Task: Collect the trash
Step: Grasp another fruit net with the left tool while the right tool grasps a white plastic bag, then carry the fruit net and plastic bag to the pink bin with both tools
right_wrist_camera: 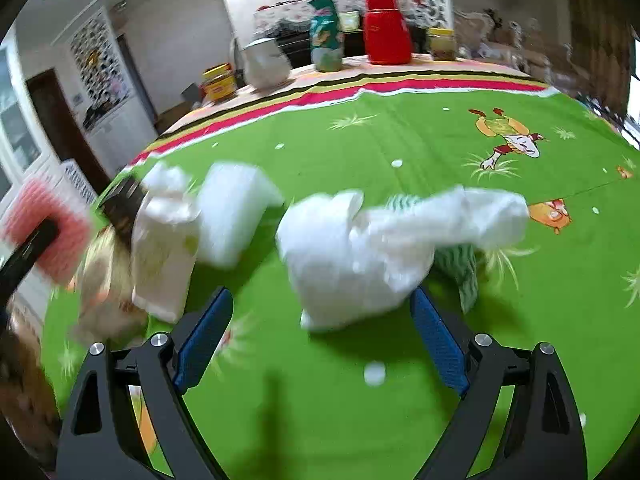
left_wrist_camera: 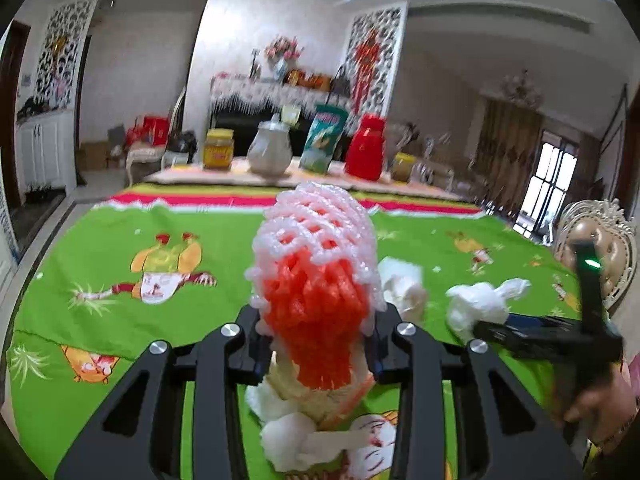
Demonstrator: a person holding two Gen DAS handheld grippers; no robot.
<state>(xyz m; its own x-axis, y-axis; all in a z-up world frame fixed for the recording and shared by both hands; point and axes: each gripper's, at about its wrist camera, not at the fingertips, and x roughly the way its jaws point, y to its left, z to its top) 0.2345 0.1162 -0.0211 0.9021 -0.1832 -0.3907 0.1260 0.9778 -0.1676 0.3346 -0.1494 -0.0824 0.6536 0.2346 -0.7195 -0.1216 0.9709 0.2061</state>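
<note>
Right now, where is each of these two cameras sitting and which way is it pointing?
Left wrist: rides the left gripper, looking forward across the green tablecloth; its black fingers clamp a pink-and-orange foam net, and the person's hand shows at right.
Right wrist: rides the right gripper, angled down at a crumpled white tissue between its open blue-padded fingers.
Shared: the tablecloth, the tissue, the foam net and the red flask.

Pink-and-red foam net (left_wrist_camera: 316,276), white tissue (right_wrist_camera: 360,256), green cartoon-print tablecloth (right_wrist_camera: 400,140), seemingly green-striped scrap (right_wrist_camera: 464,272)
</note>
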